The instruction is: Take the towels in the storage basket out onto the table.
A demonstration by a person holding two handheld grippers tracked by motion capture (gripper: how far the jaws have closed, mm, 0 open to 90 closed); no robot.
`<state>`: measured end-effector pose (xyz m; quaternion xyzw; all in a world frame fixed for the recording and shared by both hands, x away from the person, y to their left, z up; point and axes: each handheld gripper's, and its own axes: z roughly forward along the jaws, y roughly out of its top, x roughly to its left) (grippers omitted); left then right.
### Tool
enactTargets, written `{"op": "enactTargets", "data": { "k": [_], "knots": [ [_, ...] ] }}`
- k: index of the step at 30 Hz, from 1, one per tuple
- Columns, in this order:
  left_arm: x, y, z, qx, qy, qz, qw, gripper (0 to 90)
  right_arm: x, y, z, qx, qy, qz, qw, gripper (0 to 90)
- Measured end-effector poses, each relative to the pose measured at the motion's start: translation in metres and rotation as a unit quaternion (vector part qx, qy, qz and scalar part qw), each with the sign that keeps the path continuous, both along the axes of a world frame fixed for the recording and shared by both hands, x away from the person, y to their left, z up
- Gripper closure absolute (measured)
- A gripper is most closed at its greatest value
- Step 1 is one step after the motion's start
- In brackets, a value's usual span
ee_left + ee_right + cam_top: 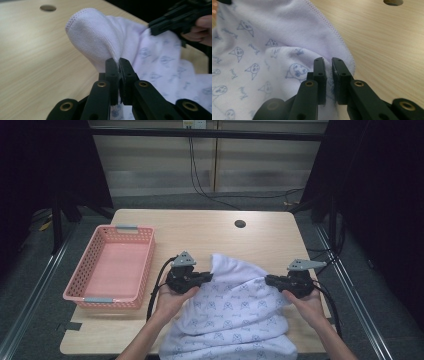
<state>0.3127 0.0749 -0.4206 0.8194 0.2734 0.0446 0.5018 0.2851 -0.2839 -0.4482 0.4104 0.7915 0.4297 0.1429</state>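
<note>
Left gripper [119,65] and right gripper [329,65] both pinched on towel [235,315] near desk [200,227] front edge. Thin bites at the hem. Risk judged: slipping free under uneven pull, dropping a corner.

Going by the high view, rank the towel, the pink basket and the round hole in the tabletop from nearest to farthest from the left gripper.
1. Towel: pinched in the left gripper, at its raised corner.
2. Pink basket: to the gripper's left, near the table's left edge.
3. Round hole: far side of the table, beyond the towel and to the right.
</note>
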Motion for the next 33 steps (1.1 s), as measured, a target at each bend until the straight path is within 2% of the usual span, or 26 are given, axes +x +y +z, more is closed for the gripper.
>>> {"op": "enactTargets", "data": {
  "k": [1, 3, 4, 6, 8, 9, 10, 11, 13, 14, 15, 16, 18, 19, 20, 21, 22, 24, 26, 27, 28, 31, 32, 33],
  "knots": [
    [-0.007, -0.005, 0.002, 0.006, -0.009, -0.016, 0.9998, 87.0, 0.000, 0.002, 0.000, -0.001, -0.001, 0.001, 1.0000, 82.9],
    [-0.016, -0.014, 0.000, 0.010, -0.008, -0.045, 0.9989, 86.3, 0.001, 0.008, -0.003, -0.012, 0.006, 0.006, 0.9999, 83.0],
    [-0.024, -0.023, -0.003, 0.018, -0.007, -0.069, 0.9975, 86.1, 0.001, 0.010, -0.005, -0.018, 0.009, 0.008, 0.9998, 83.0],
    [-0.033, -0.034, -0.012, 0.028, 0.000, -0.092, 0.9954, 85.3, 0.000, 0.012, -0.012, -0.029, 0.019, 0.010, 0.9993, 83.2],
    [-0.042, -0.047, -0.024, 0.047, 0.015, -0.126, 0.9908, 83.2, -0.001, 0.013, -0.017, -0.033, 0.025, 0.012, 0.9991, 83.3],
    [-0.045, -0.051, -0.029, 0.050, 0.018, -0.136, 0.9894, 81.1, -0.002, 0.012, -0.018, -0.037, 0.027, 0.014, 0.9989, 83.3],
    [-0.047, -0.055, -0.034, 0.047, 0.032, -0.151, 0.9869, 77.2, -0.003, 0.012, -0.019, -0.037, 0.028, 0.014, 0.9988, 83.3],
    [-0.047, -0.056, -0.035, 0.048, 0.037, -0.162, 0.9850, 71.1, -0.004, 0.011, -0.021, -0.038, 0.030, 0.015, 0.9987, 83.3],
    [-0.047, -0.056, -0.035, 0.041, 0.039, -0.170, 0.9839, 68.6, -0.005, 0.010, -0.024, -0.042, 0.035, 0.015, 0.9984, 83.3],
    [-0.045, -0.054, -0.035, 0.024, 0.041, -0.179, 0.9827, 67.7, -0.006, 0.010, -0.025, -0.043, 0.036, 0.017, 0.9983, 83.3],
    [-0.043, -0.051, -0.033, 0.014, 0.046, -0.179, 0.9826, 66.8, -0.007, 0.009, -0.026, -0.043, 0.037, 0.018, 0.9982, 83.3],
    [-0.040, -0.048, -0.031, 0.008, 0.047, -0.169, 0.9845, 66.8, -0.008, 0.009, -0.027, -0.044, 0.038, 0.020, 0.9981, 83.3],
    [-0.030, -0.036, -0.025, -0.025, 0.052, -0.149, 0.9872, 69.3, -0.010, 0.009, -0.027, -0.041, 0.038, 0.023, 0.9982, 83.2],
    [-0.027, -0.032, -0.024, -0.027, 0.046, -0.136, 0.9893, 71.7, -0.010, 0.009, -0.027, -0.043, 0.035, 0.024, 0.9982, 83.3],
    [-0.024, -0.029, -0.023, -0.020, 0.038, -0.114, 0.9926, 72.7, -0.010, 0.009, -0.027, -0.042, 0.036, 0.024, 0.9982, 83.2],
    [-0.021, -0.027, -0.024, -0.016, 0.041, -0.102, 0.9937, 72.6, -0.011, 0.009, -0.027, -0.041, 0.039, 0.025, 0.9981, 83.2],
    [-0.014, -0.028, -0.030, 0.003, 0.065, -0.096, 0.9932, 71.3, -0.011, 0.009, -0.028, -0.041, 0.039, 0.027, 0.9980, 83.2],
    [-0.011, -0.036, -0.039, 0.033, 0.065, -0.087, 0.9935, 64.0, -0.011, 0.010, -0.028, -0.040, 0.040, 0.026, 0.9980, 83.1],
    [-0.010, -0.049, -0.048, 0.064, 0.073, -0.096, 0.9906, 57.2, -0.010, 0.011, -0.029, -0.039, 0.040, 0.030, 0.9980, 82.9],
    [-0.011, -0.056, -0.053, 0.083, 0.078, -0.106, 0.9879, 53.2, -0.010, 0.011, -0.029, -0.040, 0.042, 0.031, 0.9979, 82.8],
    [-0.013, -0.063, -0.057, 0.091, 0.079, -0.118, 0.9857, 50.2, -0.010, 0.011, -0.029, -0.040, 0.042, 0.032, 0.9978, 82.7],
    [-0.020, -0.076, -0.067, 0.093, 0.074, -0.132, 0.9841, 49.6, -0.010, 0.011, -0.030, -0.042, 0.044, 0.033, 0.9976, 82.3],
    [-0.023, -0.081, -0.068, 0.096, 0.073, -0.141, 0.9826, 49.0, -0.010, 0.011, -0.030, -0.040, 0.044, 0.033, 0.9977, 82.2],
    [-0.027, -0.084, -0.068, 0.111, 0.063, -0.142, 0.9817, 48.8, -0.011, 0.010, -0.030, -0.039, 0.046, 0.033, 0.9976, 81.8]
  ]
}}
